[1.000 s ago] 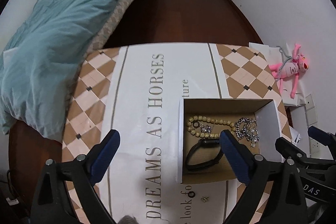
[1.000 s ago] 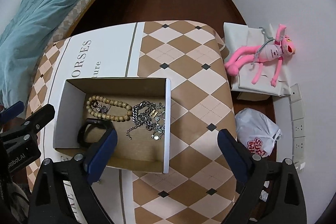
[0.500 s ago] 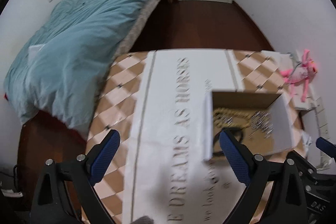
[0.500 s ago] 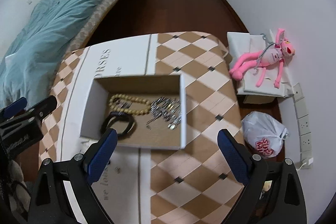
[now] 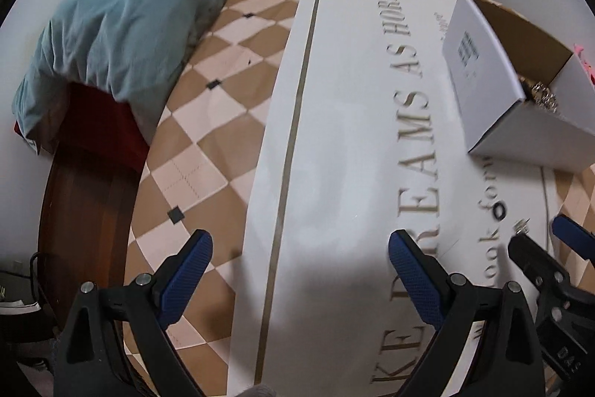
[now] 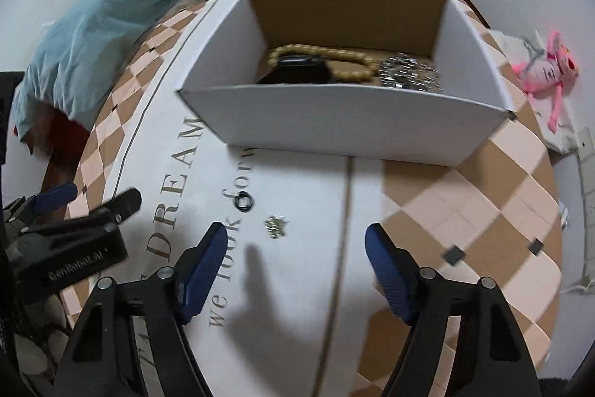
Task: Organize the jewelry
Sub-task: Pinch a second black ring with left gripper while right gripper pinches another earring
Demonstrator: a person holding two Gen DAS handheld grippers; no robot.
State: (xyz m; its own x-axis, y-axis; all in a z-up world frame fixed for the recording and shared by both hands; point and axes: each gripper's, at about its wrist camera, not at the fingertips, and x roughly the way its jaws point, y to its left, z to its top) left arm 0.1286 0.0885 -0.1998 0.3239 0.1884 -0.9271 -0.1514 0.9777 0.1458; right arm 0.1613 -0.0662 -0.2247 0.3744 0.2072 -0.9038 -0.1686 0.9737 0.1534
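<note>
Jewelry mostly sits in white cardboard box on the tablecloth: beaded bracelet, black watch band overlapping it, silver chain pile to its right, all on the box floor. Two loose pieces lie on the cloth outside the box, near its front wall: small black ring on the printed lettering, tiny silver charm just beside it, apart from each other. Right gripper hangs low over the cloth, jaws spread wide, nothing between them; charm lies just ahead of the gap, toward its left finger. Left gripper also spread wide and empty, over bare lettered cloth, box well off to its right. Teal duvet on the bed behind the table; pink plush toy by the wall at right.
</note>
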